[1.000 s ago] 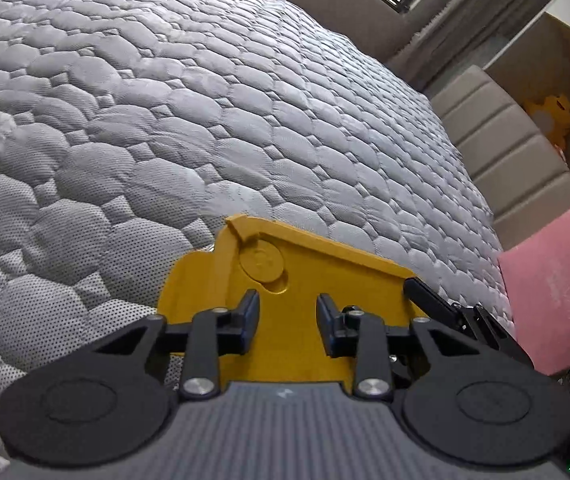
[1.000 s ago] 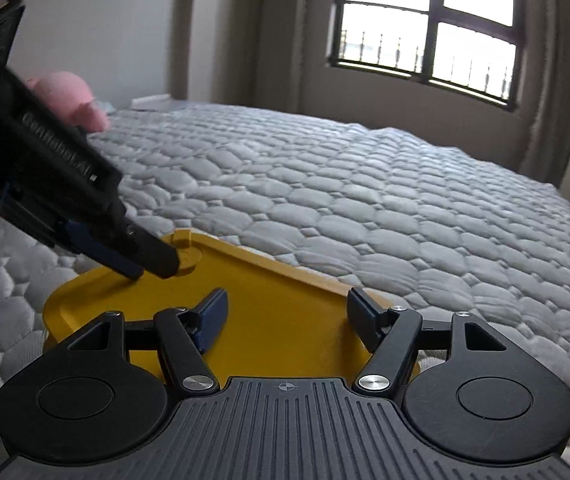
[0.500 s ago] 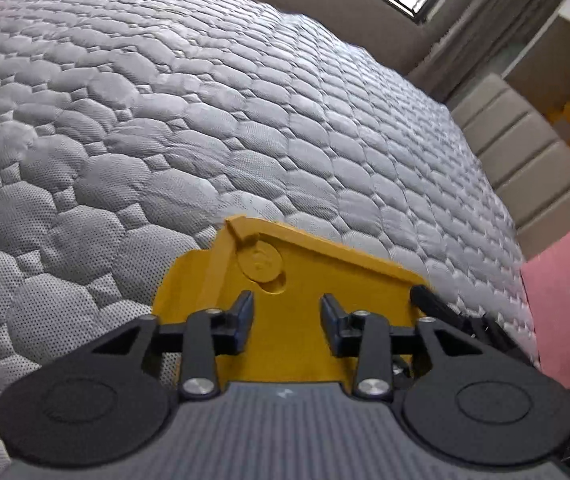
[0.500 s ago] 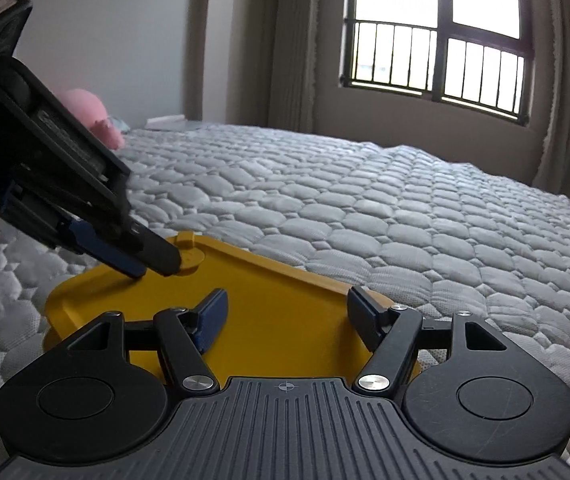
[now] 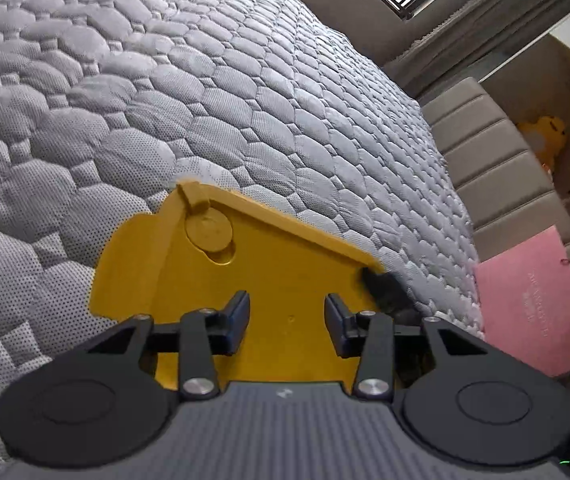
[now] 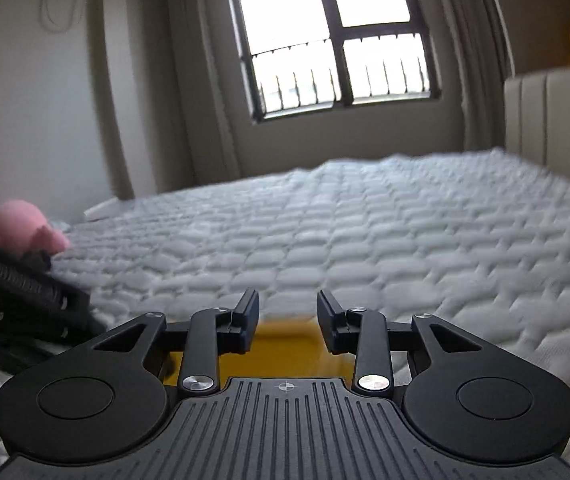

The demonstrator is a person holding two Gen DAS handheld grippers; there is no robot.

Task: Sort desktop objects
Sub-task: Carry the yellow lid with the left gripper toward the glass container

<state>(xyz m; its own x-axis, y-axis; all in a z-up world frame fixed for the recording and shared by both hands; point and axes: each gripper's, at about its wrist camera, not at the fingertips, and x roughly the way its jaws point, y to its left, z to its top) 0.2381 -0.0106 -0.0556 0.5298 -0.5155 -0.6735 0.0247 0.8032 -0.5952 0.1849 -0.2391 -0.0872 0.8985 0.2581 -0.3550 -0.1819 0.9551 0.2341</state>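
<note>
A yellow plastic tray (image 5: 285,276) lies on the grey quilted mattress (image 5: 205,92). My left gripper (image 5: 287,322) hangs over the tray's near part, open and empty. A black fingertip of the right gripper touches the tray's right corner (image 5: 383,286). In the right wrist view my right gripper (image 6: 287,322) is open and empty, with only a strip of the tray (image 6: 285,344) showing between and below its fingers. The left gripper's black body (image 6: 25,300) fills that view's left edge.
A pink plush toy (image 6: 25,232) lies at the mattress's far left. A beige padded headboard (image 5: 497,184) runs along the right, with a pink paper bag (image 5: 537,300) against it. A yellow plush (image 5: 547,136) sits beyond. A barred window (image 6: 337,36) faces the bed's far side.
The right gripper has narrowed its opening and its view tilted up, so most of the tray dropped out of sight. The left gripper's opening widened slightly, still over the tray.
</note>
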